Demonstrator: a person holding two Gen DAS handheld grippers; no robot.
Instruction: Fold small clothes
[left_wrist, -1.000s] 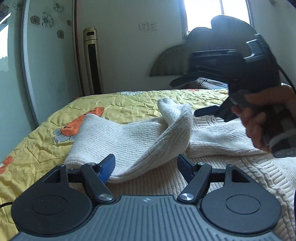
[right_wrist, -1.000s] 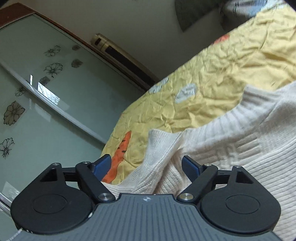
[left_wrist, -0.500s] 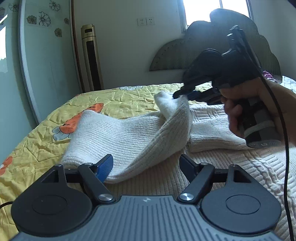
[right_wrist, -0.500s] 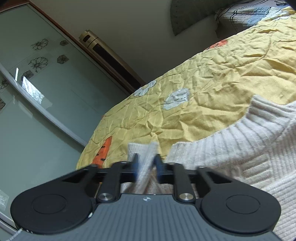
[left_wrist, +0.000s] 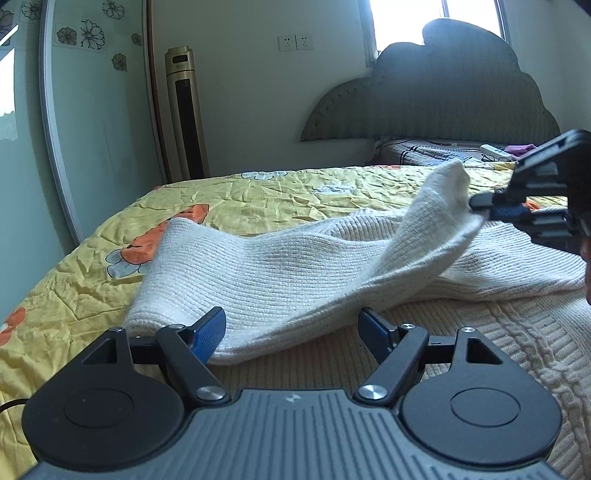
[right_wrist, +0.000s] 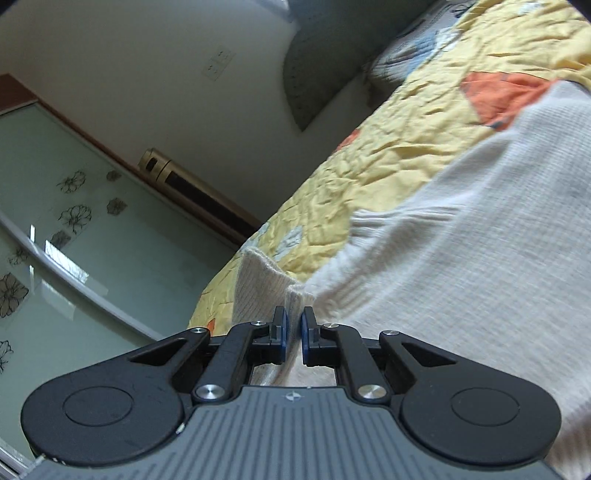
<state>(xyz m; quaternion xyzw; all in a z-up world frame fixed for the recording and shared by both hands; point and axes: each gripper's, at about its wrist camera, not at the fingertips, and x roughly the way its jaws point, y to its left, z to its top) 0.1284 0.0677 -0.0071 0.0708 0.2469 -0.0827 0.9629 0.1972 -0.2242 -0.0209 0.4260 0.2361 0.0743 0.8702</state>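
Garment: cream knit sweater (left_wrist: 295, 269), lying on the bed (left_wrist: 258, 195) over a yellow quilt w/ orange + blue print. Body spread flat toward the near right; one sleeve (left_wrist: 436, 221) lifted off the fabric, its cuff end raised in the air.

Right tool (right_wrist: 293, 330): jaws nearly together, pinched on the sleeve cuff; knit bunches up between the blue pads (right_wrist: 282, 332). In the left wrist view it enters from the right edge, holding the cuff above the sweater body.

Left tool (left_wrist: 293, 332): wide open, nothing held. Low over the near fold of the sweater; fabric edge lies between the two fingers, but whether a pad touches it I can't tell.

Step (judged): sleeve being folded across the body; fold is early, the rest of the garment not yet doubled over.

Handling (judged): soft, limp, light-ish but bulky knit. Drapes and sags from any single hold, stretches if pulled hard, won't slip much on the pads. Ribbed cuff + hem are the thicker, firmer spots, so best places to pinch. Grab an edge or corner, not mid-panel, or it bunches.

Risk (judged): dragging the sleeve may pull the body out of flat; quilt under it already wrinkled.

Other: tall tower fan (left_wrist: 184, 110) by the wall, padded headboard (left_wrist: 443, 92) beyond.
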